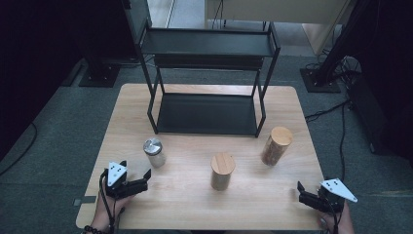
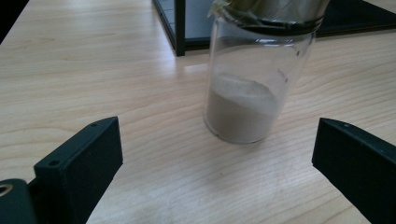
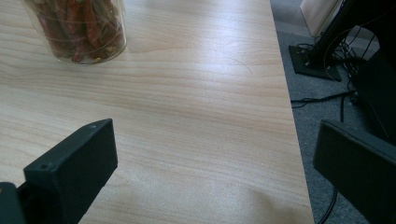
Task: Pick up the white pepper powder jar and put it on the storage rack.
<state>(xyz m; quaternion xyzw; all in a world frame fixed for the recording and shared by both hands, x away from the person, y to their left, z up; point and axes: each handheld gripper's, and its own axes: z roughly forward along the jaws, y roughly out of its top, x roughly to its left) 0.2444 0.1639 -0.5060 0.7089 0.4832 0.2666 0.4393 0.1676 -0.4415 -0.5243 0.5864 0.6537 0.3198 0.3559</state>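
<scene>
The left gripper (image 1: pixel 138 176) is held wide open near the table's (image 1: pixel 185 204) front left edge, nothing between its jaws. Just ahead of it a glass jar (image 1: pixel 154 152) with a metal lid is seen upright, apart from the jaws; pale powder fills its lower part. The right gripper (image 1: pixel 299 191) is also spread wide and empty at the front right corner. A chilli jar (image 1: pixel 276 146) is seen well ahead of it, in front of the rack (image 1: pixel 207 105).

You're in a lab-like recording room, a lone wooden desk (image 1: pixel 195 204) on grey carpet (image 1: pixel 53 131), dark stands bolted to base plates (image 1: pixel 319 80), loose cables (image 1: pixel 341 112) trailing across the floor
</scene>
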